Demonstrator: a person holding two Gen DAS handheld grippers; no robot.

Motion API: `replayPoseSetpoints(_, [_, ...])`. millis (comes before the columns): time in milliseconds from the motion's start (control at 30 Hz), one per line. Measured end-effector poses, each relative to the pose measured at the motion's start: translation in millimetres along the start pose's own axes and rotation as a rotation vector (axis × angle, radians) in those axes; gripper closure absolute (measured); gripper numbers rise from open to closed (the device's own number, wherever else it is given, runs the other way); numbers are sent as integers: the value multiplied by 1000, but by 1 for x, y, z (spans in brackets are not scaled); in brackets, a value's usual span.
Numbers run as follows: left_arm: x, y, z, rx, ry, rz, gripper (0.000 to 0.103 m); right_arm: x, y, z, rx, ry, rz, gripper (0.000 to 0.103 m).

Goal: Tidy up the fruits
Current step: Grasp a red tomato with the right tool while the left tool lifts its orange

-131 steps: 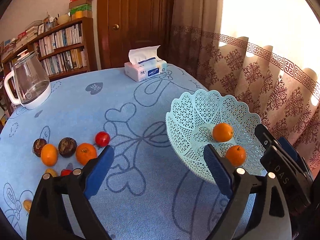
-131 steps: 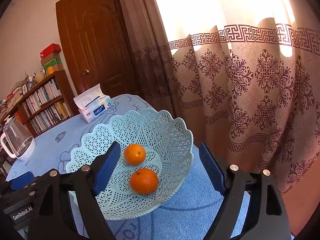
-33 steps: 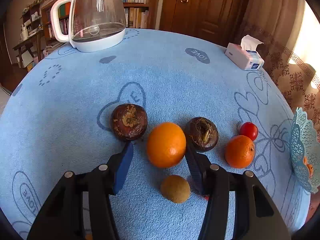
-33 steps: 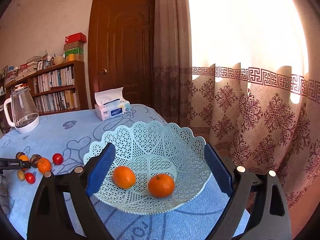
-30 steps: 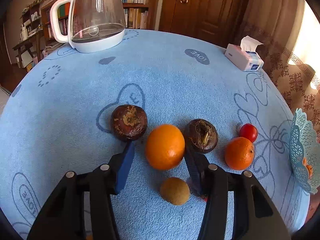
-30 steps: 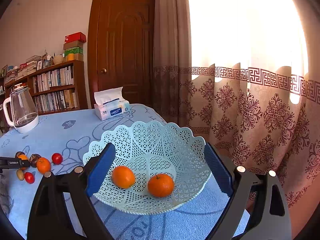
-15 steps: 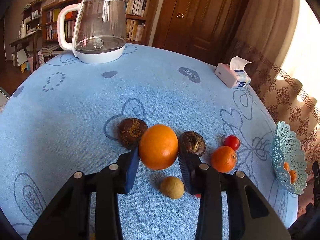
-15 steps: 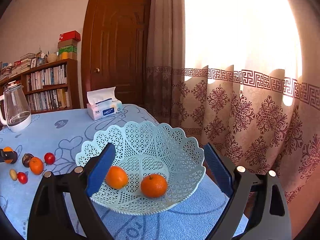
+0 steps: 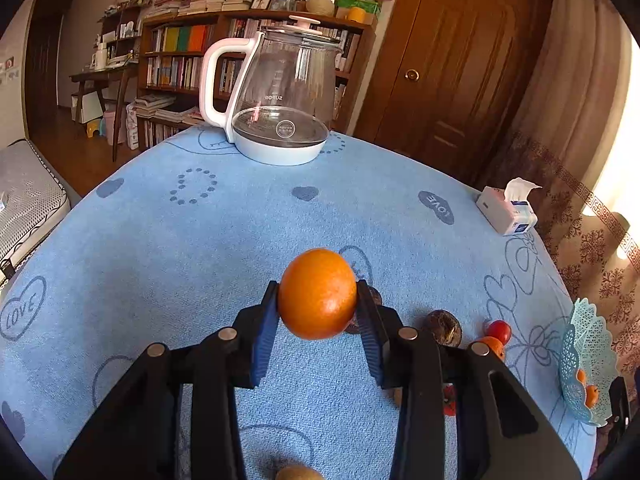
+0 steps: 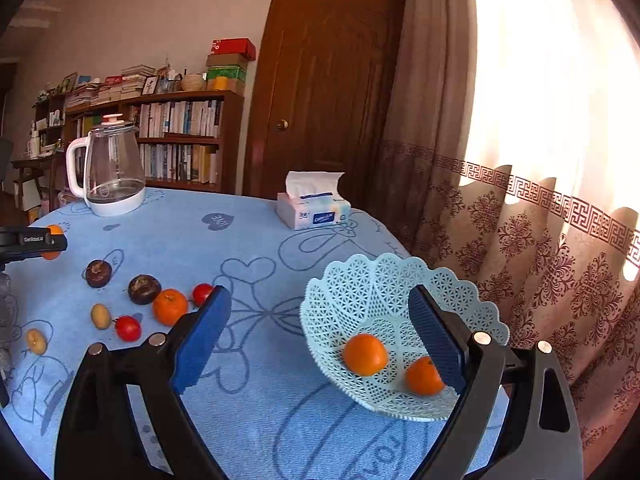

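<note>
Left claw (image 9: pixel 318 312) is clamped on an orange (image 9: pixel 317 294), lifted off the tabletop (image 9: pixel 168 240). I'd keep the squeeze steady and carry it over the loose fruit to the basket (image 10: pixel 384 288). Right claw (image 10: pixel 320 332) hangs wide apart near it. Blue heart-print cloth, kettle (image 9: pixel 276 92), bookshelf (image 9: pixel 180 52) behind.

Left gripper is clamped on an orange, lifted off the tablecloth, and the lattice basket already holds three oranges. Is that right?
Not quite: the basket holds two oranges, as the right wrist view shows. The rest stands: the left gripper is clamped on an orange, lifted off the tablecloth.
</note>
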State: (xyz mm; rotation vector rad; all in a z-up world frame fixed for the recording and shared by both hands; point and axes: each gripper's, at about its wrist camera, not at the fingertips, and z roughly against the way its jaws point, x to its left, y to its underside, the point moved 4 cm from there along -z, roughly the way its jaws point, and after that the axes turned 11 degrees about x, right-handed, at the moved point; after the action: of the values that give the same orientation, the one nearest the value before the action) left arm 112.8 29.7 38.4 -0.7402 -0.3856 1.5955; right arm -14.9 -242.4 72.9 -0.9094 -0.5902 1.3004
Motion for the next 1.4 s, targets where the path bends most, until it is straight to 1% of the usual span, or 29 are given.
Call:
replayPoseSetpoints(67, [5,0,3,-6,-2,12,65,29,-2,-10,62,-116,32,12])
replayPoseSetpoints(167, [12,-1,7,-11,-2,35,65,64,-1,-27,167,-249,46,12])
replayPoseSetpoints(233, [14,-1,8,-10,3,44,65,85,1,-36,219,-311,56,12])
replayPoseSetpoints(267, [15,-1,8,-10,5,49,65,94,1,-40,236,-328,65,13])
replayPoseSetpoints(300, [16,-1,8,-9,8,52,65,102,2,-43,250,-336,73,16])
replayPoseSetpoints(367, [16,-1,8,-5,15,53,65,114,5,-53,292,-349,81,29])
replayPoseSetpoints(467, [16,0,8,5,29,53,65,126,8,-68,369,-388,66,39])
replayPoseSetpoints(600, [17,-1,6,13,41,65,65,135,9,-84,424,-428,44,45])
replayPoseSetpoints(800, [14,0,7,18,56,60,65,141,11,-104,489,-446,7,57])
replayPoseSetpoints(900, [13,1,7,21,66,53,65,141,12,-106,494,-449,-5,61])
replayPoseSetpoints(967, [13,1,7,21,69,53,65,141,12,-105,495,-458,-6,69])
replayPoseSetpoints(1100, [12,1,7,19,69,51,65,136,12,-100,497,-476,-22,69])
replayPoseSetpoints(1200, [10,1,10,3,74,42,65,132,13,-94,490,-479,-33,69])
replayPoseSetpoints(1400, [6,1,12,-6,83,21,65,119,10,-79,456,-462,-49,69])
